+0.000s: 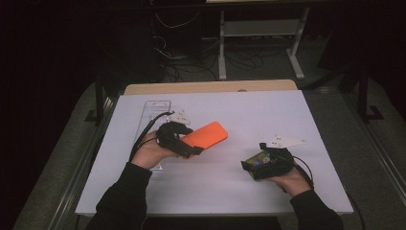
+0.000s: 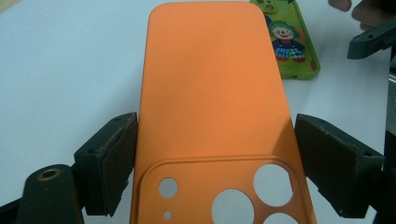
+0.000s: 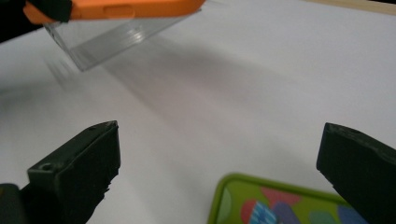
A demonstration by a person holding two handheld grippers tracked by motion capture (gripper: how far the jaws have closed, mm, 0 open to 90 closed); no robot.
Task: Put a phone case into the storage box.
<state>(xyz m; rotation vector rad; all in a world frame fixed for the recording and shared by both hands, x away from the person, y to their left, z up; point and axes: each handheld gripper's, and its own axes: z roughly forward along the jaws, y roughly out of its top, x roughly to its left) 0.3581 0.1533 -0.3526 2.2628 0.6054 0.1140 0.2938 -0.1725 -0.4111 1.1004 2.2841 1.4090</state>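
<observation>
While the orange phone case [image 2: 212,107] is clamped across its width by the left gripper [image 1: 178,139], long axis pointing toward the green phone case [image 3: 289,205], the right gripper [image 3: 224,163], nearer, is held wide apart over it.

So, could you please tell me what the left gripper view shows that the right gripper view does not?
The left gripper view alone shows the orange phone case's flat back with its camera cut-outs, clamped between the left gripper pads, and the clown picture on the green phone case. The right gripper view alone shows the clear plastic tray under the orange case's edge, and the right gripper with open jaws over the green case. Both show the two cases and the white table.
</observation>
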